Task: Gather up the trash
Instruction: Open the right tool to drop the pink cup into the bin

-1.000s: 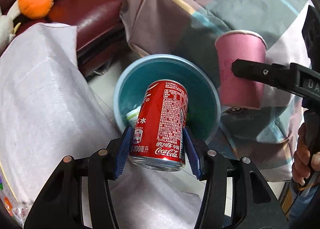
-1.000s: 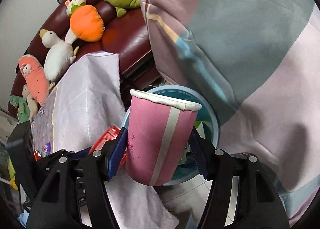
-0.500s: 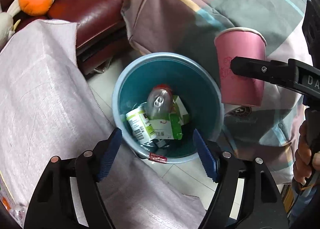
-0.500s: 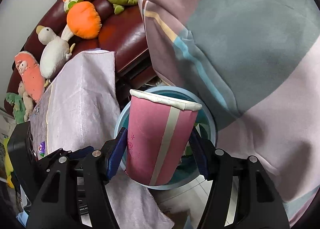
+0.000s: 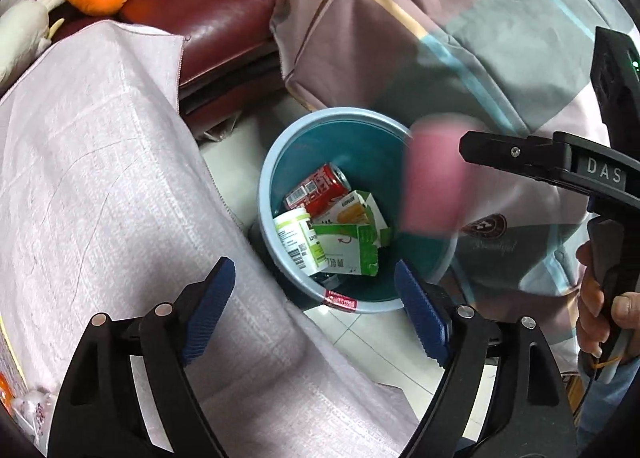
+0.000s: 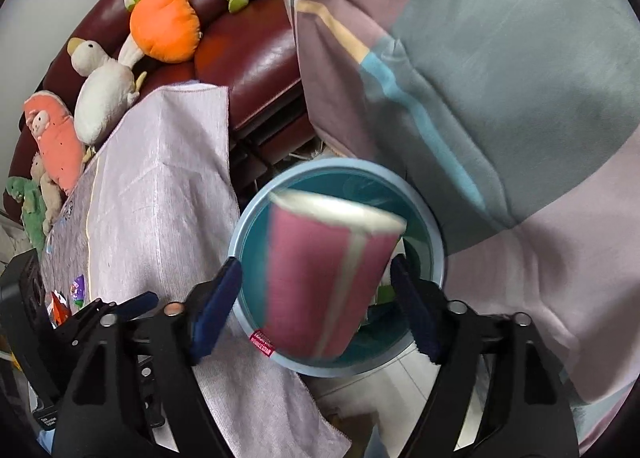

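since the earlier frame, the red can [image 5: 320, 189] had left the left gripper [image 5: 316, 316] and lay in the blue bin [image 5: 269, 194] among cartons; in the left wrist view its jaws were opening with nothing between them, spread wide above the near rim; the pink cup [image 5: 434, 178] showed as a blur beside the far rim, under the right gripper's black finger; the risk i judged here was the cup clipping that rim and tipping out onto the tiled floor [image 5: 376, 342].

in the right wrist view, the right gripper [image 6: 316, 310] was opening, both blue pads clear of the pink cup [image 6: 324, 278], which was smeared by motion between them over the blue bin [image 6: 434, 242]; it looked tilted, so it could bounce off the cartons or catch a pad; the lilac cloth [image 6: 160, 194] hung just beside the bin and could deflect a stray cup.
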`<action>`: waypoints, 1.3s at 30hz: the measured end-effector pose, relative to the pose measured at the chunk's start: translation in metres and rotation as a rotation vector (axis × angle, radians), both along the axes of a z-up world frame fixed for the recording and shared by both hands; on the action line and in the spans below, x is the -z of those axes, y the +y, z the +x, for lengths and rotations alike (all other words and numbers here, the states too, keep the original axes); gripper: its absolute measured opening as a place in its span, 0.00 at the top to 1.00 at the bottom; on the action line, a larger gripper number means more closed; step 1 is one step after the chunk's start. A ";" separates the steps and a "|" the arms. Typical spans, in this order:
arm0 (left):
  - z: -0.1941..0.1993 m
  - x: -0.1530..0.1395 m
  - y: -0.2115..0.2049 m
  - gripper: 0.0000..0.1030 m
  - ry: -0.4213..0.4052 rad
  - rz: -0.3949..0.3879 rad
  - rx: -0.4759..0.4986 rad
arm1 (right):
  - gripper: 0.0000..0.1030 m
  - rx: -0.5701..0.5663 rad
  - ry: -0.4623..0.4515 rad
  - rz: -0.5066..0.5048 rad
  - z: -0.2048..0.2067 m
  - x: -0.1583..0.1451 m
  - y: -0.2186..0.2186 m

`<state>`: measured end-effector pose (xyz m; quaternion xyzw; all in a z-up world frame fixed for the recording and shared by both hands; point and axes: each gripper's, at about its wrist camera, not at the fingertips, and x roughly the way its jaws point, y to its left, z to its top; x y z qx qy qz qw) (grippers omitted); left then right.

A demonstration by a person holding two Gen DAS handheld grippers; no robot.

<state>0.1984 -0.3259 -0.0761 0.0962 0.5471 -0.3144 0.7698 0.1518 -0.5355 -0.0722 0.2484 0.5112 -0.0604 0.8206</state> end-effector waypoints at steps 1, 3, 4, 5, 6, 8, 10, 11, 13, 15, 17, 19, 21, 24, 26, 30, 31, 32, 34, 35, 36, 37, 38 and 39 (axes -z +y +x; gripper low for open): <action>0.000 0.000 0.000 0.19 0.002 -0.001 0.001 | 0.29 -0.001 0.003 0.001 0.000 0.000 0.001; -0.002 -0.001 0.004 0.19 0.002 -0.001 -0.001 | 0.29 -0.001 0.014 -0.003 0.000 0.001 0.004; -0.003 -0.002 0.007 0.19 -0.002 -0.002 -0.003 | 0.29 -0.003 0.018 -0.004 0.000 0.000 0.006; -0.003 -0.003 0.009 0.19 -0.004 -0.003 -0.005 | 0.28 -0.005 0.022 -0.007 -0.001 0.000 0.009; -0.005 -0.005 0.012 0.18 -0.007 -0.005 -0.008 | 0.28 -0.006 0.024 -0.011 -0.001 -0.001 0.011; -0.008 -0.008 0.021 0.17 -0.012 -0.012 -0.015 | 0.26 -0.009 0.029 -0.019 -0.003 -0.002 0.015; -0.011 -0.012 0.030 0.16 -0.018 -0.018 -0.024 | 0.25 -0.013 0.036 -0.030 -0.005 -0.004 0.021; -0.013 -0.014 0.035 0.16 -0.021 -0.021 -0.029 | 0.25 -0.016 0.039 -0.034 -0.006 -0.005 0.025; -0.016 -0.017 0.045 0.16 -0.027 -0.026 -0.039 | 0.25 -0.023 0.042 -0.036 -0.006 -0.008 0.031; -0.020 -0.021 0.055 0.16 -0.032 -0.032 -0.052 | 0.25 -0.032 0.041 -0.038 -0.008 -0.012 0.039; -0.023 -0.025 0.065 0.16 -0.040 -0.037 -0.064 | 0.25 -0.039 0.038 -0.046 -0.011 -0.015 0.047; -0.028 -0.029 0.078 0.15 -0.048 -0.042 -0.078 | 0.25 -0.050 0.037 -0.050 -0.013 -0.020 0.058; -0.032 -0.032 0.091 0.15 -0.056 -0.048 -0.096 | 0.25 -0.064 0.032 -0.056 -0.015 -0.025 0.069; -0.039 -0.038 0.114 0.15 -0.067 -0.056 -0.126 | 0.25 -0.087 0.027 -0.065 -0.018 -0.033 0.088; -0.044 -0.042 0.132 0.15 -0.075 -0.060 -0.148 | 0.25 -0.107 0.025 -0.073 -0.020 -0.037 0.100; -0.057 -0.052 0.170 0.15 -0.104 -0.056 -0.189 | 0.25 -0.163 0.019 -0.088 -0.023 -0.044 0.135; -0.060 -0.055 0.181 0.15 -0.115 -0.054 -0.202 | 0.25 -0.178 0.017 -0.091 -0.024 -0.046 0.144; -0.063 -0.058 0.193 0.15 -0.125 -0.052 -0.218 | 0.25 -0.192 0.015 -0.095 -0.023 -0.048 0.152; -0.067 -0.064 0.214 0.15 -0.144 -0.047 -0.246 | 0.25 -0.221 0.010 -0.100 -0.023 -0.052 0.170; -0.069 -0.067 0.225 0.15 -0.155 -0.046 -0.260 | 0.25 -0.242 0.006 -0.103 -0.023 -0.055 0.182; -0.071 -0.071 0.237 0.15 -0.168 -0.043 -0.275 | 0.25 -0.253 0.005 -0.106 -0.023 -0.056 0.189; -0.073 -0.075 0.249 0.15 -0.183 -0.039 -0.288 | 0.25 -0.273 0.004 -0.110 -0.022 -0.058 0.200; -0.075 -0.078 0.262 0.15 -0.199 -0.032 -0.301 | 0.25 -0.295 0.004 -0.112 -0.021 -0.059 0.212; -0.078 -0.079 0.272 0.14 -0.212 -0.023 -0.311 | 0.25 -0.310 0.004 -0.114 -0.021 -0.060 0.220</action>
